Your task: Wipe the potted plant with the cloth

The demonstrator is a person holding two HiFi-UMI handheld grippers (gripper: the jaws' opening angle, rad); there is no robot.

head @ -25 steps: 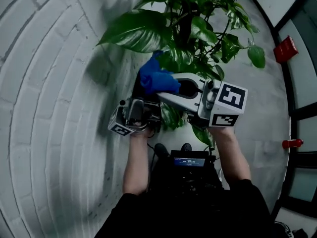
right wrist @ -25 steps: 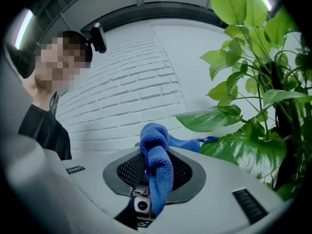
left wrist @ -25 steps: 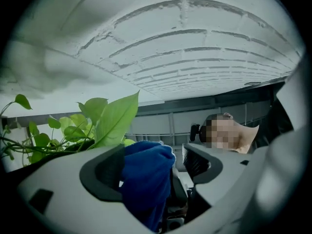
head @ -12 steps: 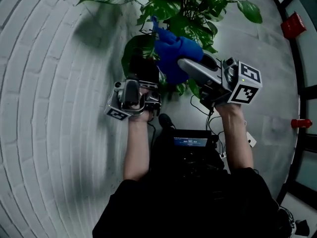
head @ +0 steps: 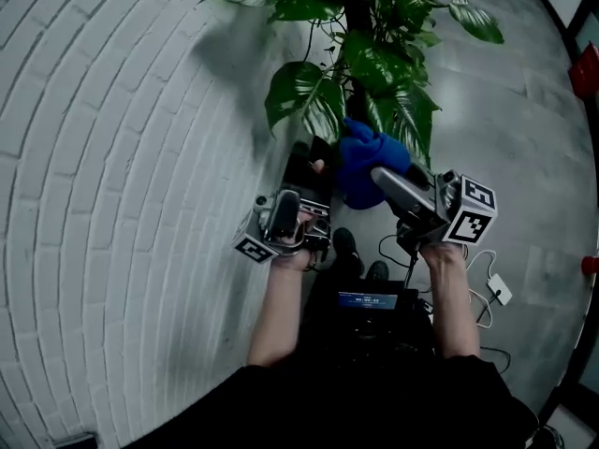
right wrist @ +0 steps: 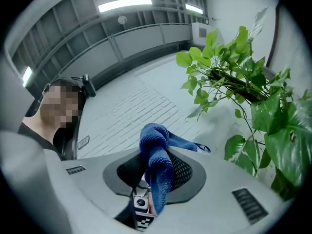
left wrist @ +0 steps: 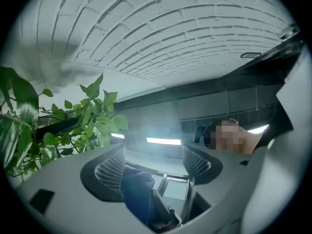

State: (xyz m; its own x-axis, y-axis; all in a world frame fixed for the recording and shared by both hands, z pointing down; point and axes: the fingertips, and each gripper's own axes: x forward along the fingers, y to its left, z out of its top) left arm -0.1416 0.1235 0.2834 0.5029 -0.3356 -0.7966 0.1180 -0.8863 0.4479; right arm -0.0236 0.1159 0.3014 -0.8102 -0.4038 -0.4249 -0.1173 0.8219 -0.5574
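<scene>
Blue cloth (right wrist: 155,143) sits pinched in the right gripper (right wrist: 158,168), close beside the plant (head: 299,87); the left gripper (left wrist: 153,163) has its jaws wide apart.

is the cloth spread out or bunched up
Bunched up: the blue cloth is a wad pinched between the fingers of the right gripper, with one small corner trailing out.

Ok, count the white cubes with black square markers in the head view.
2. One cube sits left of centre; the other sits right, behind the bunched blue cloth.
</scene>
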